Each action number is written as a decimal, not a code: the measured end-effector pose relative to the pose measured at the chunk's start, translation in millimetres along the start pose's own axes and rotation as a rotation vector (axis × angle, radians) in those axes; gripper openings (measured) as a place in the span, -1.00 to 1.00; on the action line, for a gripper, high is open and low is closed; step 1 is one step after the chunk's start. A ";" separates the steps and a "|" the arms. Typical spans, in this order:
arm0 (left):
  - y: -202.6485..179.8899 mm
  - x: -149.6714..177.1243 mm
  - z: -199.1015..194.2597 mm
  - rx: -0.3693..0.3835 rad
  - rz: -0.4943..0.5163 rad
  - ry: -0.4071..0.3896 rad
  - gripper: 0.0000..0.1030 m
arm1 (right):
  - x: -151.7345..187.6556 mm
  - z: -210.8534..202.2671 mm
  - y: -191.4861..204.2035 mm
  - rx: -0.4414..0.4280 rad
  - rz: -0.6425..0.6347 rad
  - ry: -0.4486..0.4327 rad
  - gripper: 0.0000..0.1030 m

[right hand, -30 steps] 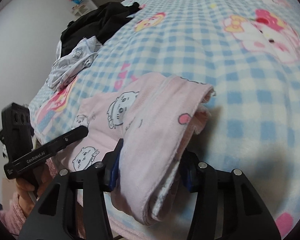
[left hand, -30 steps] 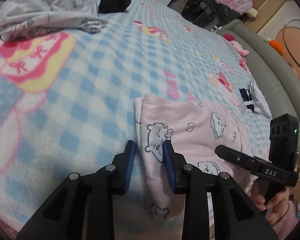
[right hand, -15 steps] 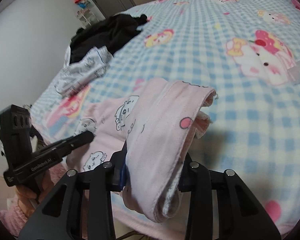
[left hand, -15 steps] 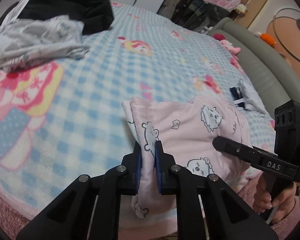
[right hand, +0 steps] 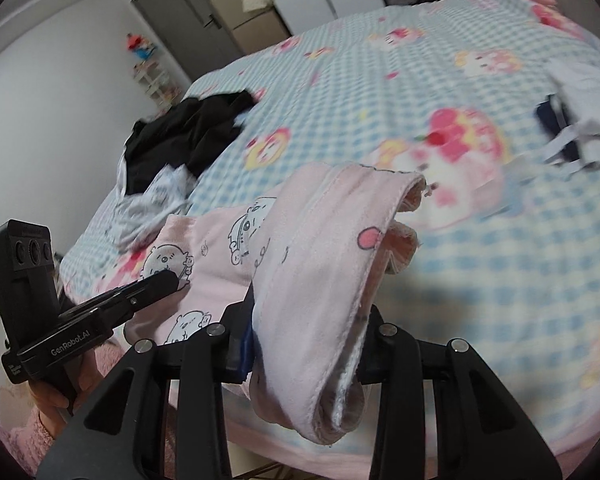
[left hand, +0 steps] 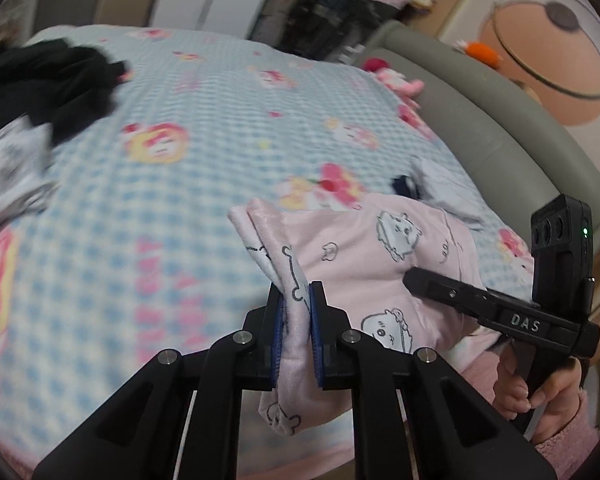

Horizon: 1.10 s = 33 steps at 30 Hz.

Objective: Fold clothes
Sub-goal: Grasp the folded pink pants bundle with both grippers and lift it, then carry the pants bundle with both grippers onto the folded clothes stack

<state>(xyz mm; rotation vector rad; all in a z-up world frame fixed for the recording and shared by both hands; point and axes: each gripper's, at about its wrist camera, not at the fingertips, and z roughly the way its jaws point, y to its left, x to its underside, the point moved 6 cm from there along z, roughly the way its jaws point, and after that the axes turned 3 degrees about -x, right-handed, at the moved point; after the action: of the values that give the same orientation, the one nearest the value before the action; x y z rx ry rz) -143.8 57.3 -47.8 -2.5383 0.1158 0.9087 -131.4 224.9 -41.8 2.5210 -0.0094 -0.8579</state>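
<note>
A pink garment (left hand: 364,264) printed with small cartoon animals is folded into a thick bundle and held up above the checked bed blanket (left hand: 180,184). My left gripper (left hand: 296,336) is shut on its left edge, the cloth pinched between the blue pads. My right gripper (right hand: 308,344) is shut on the thick folded right end of the pink garment (right hand: 320,248), which bulges over the fingers and hides the right pad. Each gripper shows in the other's view: the right gripper's body (left hand: 512,320) in a hand, the left gripper's body (right hand: 76,316) likewise.
A black garment (right hand: 188,132) and a crumpled white printed garment (right hand: 148,204) lie at the bed's far left. A grey-white and navy garment (right hand: 576,128) lies on the right. A grey padded headboard (left hand: 480,120) curves along the bed's right side. Wardrobe and door stand beyond.
My left gripper went from open beside the garment's edge to shut on it. Both grippers have lifted the pink bundle off the blanket, and the views now tilt up toward the room.
</note>
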 end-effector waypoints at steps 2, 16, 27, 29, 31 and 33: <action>-31.1 -14.6 13.0 0.026 0.048 0.008 -0.76 | -13.2 -16.6 -21.9 0.026 0.017 -0.021 -0.30; -252.7 -138.4 116.9 0.224 0.156 -0.047 -0.75 | -136.0 -162.5 -189.6 0.254 0.105 -0.235 -0.30; -326.4 -176.6 220.6 0.219 0.119 -0.055 -0.75 | -203.8 -172.4 -318.6 0.325 0.157 -0.235 -0.16; -315.6 -166.6 259.4 0.171 0.085 0.011 -0.75 | -208.8 -160.0 -345.4 0.335 0.166 -0.208 -0.09; -299.5 -151.4 288.0 0.140 0.039 0.085 -0.75 | -205.0 -145.5 -375.1 0.345 0.208 -0.172 -0.10; -286.3 -139.8 305.3 0.136 -0.001 0.123 -0.69 | -197.6 -143.2 -395.6 0.300 0.264 -0.188 -0.06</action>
<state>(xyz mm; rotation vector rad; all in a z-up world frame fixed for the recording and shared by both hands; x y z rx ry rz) -368.1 437.0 -63.2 -2.4656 0.2074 0.7184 -263.8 668.7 -2.6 2.6158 -0.5582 -1.0422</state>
